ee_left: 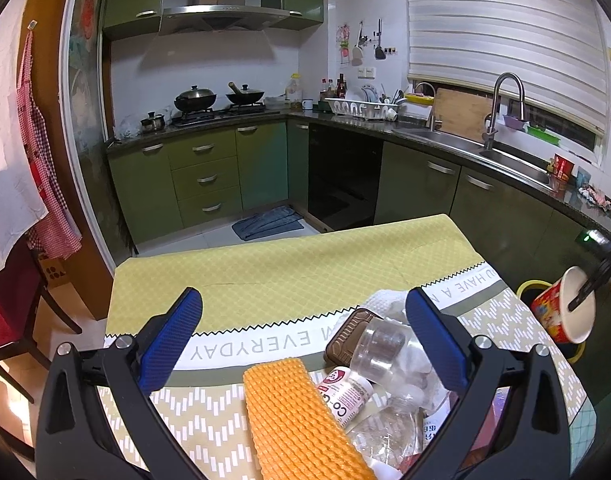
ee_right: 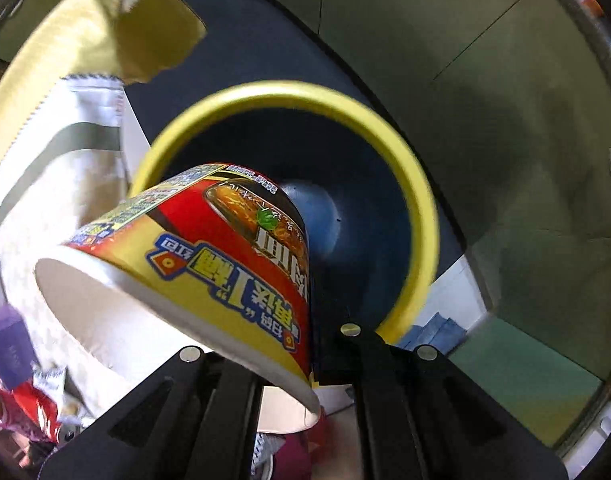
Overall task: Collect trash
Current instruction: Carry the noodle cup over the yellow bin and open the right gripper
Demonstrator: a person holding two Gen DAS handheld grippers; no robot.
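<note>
My right gripper [ee_right: 305, 320] is shut on the wall of a red and yellow instant noodle cup [ee_right: 209, 256], held tilted over the yellow-rimmed trash bin [ee_right: 421, 216]. In the left wrist view the cup [ee_left: 565, 312] hangs off the table's right edge above the bin [ee_left: 533, 286]. My left gripper [ee_left: 301, 312] is open and empty above the table, over a pile of trash: a clear plastic jar [ee_left: 379, 346], a white labelled bottle [ee_left: 347, 394], a crushed clear bottle [ee_left: 389, 428], a brown wallet-like case [ee_left: 347, 334] and an orange textured sponge cloth [ee_left: 297, 420].
The table wears a yellow and patterned tablecloth [ee_left: 273, 272]. Green kitchen cabinets [ee_left: 209, 176], a stove with pans [ee_left: 213, 100] and a sink [ee_left: 485, 144] line the far walls. A dark red chair [ee_left: 13, 304] stands at the left. More wrappers [ee_right: 29, 400] lie at the table's edge.
</note>
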